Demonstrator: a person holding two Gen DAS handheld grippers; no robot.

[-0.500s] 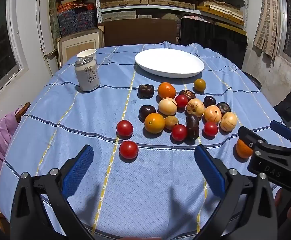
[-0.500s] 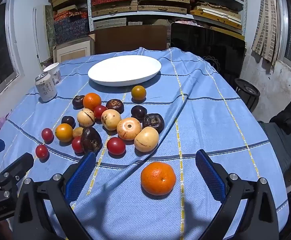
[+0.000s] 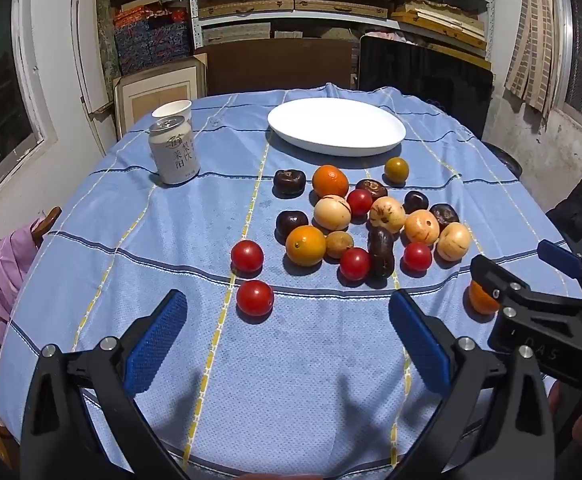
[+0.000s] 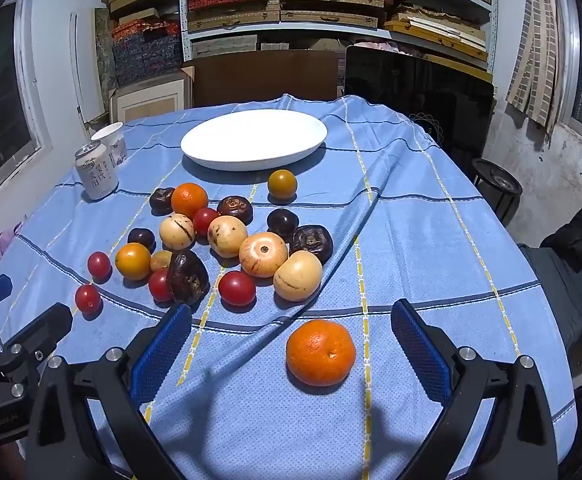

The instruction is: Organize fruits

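Fingers wide apart on both grippers, blue pads facing inward, nothing between them. Left gripper (image 3: 287, 336) hovers over bare blue tablecloth (image 3: 291, 380), tilted down toward the table. Nearest to it: a red cherry tomato (image 3: 255, 298) just ahead of the gap, a second one (image 3: 247, 256) a little beyond.

Right gripper (image 4: 291, 352) also spread wide, tilted down. A lone orange (image 4: 321, 352) lies on the cloth in the gap between its fingers, closer to the right one; pads not touching it. A fold in the cloth runs diagonally past the orange.

Beyond: main fruit cluster (image 4: 227, 240) mid-table, loosely bunched, some pieces touching. It holds pale yellow fruits, dark brown-purple ones, red tomatoes, and two more oranges. One small yellow-green fruit (image 4: 282, 184) sits apart, near the plate.

White oval plate (image 4: 253, 140) at the far side, nothing on it. Drink can (image 3: 175, 150) and white paper cup (image 3: 172, 110) stand at far left, cup behind can.
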